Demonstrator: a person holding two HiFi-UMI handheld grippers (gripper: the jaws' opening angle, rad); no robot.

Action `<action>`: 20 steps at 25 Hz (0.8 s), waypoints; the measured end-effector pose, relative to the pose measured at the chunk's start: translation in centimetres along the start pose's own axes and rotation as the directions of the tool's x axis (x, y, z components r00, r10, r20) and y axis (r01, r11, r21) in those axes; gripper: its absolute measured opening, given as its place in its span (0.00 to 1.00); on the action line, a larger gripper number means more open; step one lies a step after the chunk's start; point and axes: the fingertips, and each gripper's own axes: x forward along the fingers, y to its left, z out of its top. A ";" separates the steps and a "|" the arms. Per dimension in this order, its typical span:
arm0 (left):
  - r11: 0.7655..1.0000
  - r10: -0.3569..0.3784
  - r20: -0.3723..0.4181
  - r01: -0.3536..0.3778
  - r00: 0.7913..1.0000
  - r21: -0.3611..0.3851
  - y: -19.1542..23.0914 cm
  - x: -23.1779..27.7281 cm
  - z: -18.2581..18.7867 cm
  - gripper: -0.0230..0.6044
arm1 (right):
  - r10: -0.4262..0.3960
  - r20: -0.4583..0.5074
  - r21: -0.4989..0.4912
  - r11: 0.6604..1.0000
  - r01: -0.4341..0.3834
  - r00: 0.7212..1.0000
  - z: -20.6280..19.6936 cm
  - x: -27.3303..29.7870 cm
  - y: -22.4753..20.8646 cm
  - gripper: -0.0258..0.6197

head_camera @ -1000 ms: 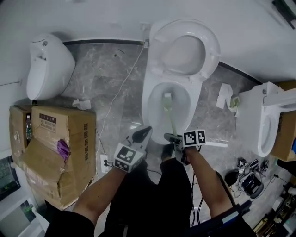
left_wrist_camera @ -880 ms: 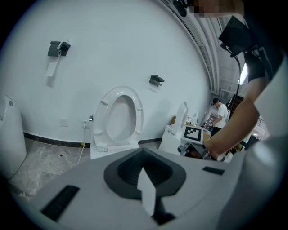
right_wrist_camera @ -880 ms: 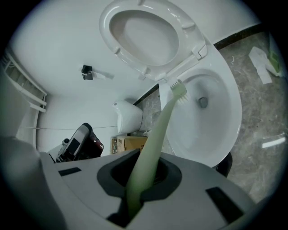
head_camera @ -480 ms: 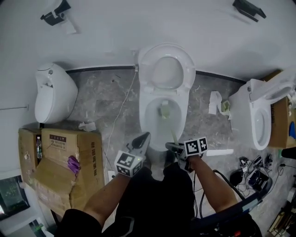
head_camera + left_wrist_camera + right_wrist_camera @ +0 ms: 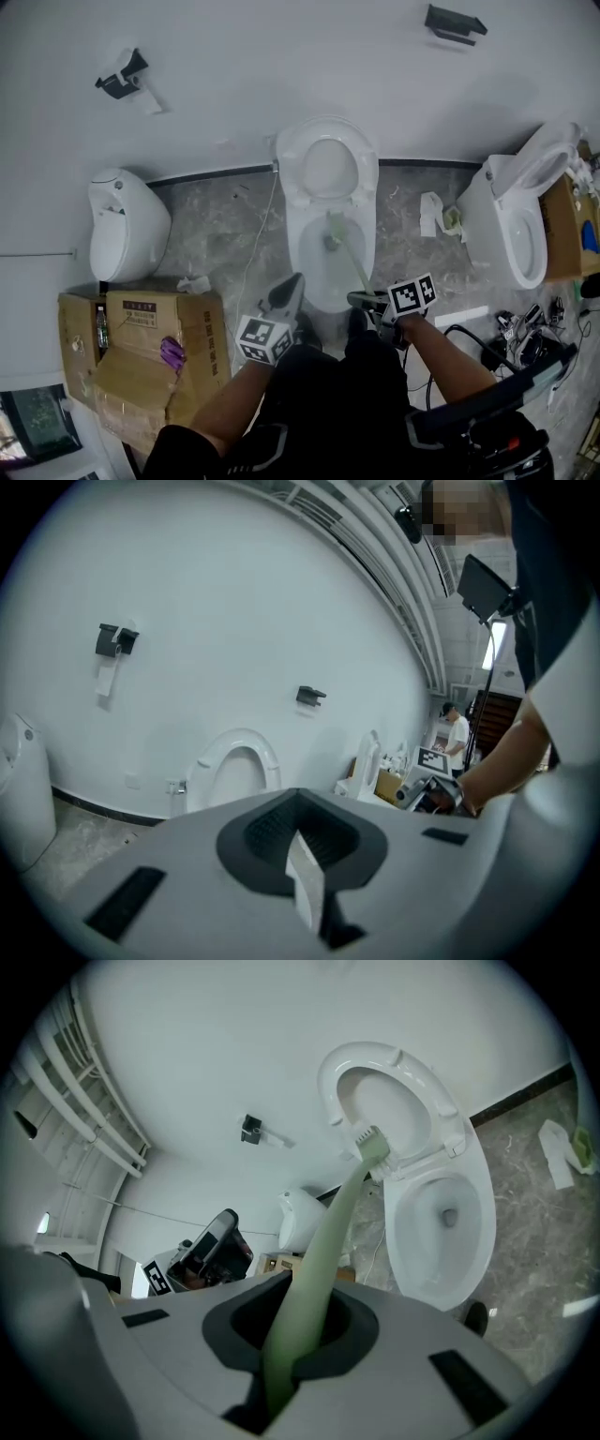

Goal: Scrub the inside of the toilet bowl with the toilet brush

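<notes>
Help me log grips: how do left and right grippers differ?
The right gripper clamps the pale green toilet brush; the left gripper is shut, empty. The right gripper is in front of the white toilet bowl, the left gripper by its left edge. Both carry marker cubes.

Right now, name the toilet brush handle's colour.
Pale green handle, best in the right gripper view.

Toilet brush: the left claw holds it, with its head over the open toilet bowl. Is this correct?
No. The right claw holds the toilet brush, as the right gripper view shows; the left claw is shut on nothing. Its head is over the open toilet bowl.
</notes>
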 end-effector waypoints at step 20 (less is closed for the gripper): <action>0.991 -0.044 0.154 0.024 0.987 0.128 -2.8 -3.4 10.7 0.05 | 0.111 0.067 -0.152 0.983 -0.099 0.992 2.3 -5.8 10.9 0.08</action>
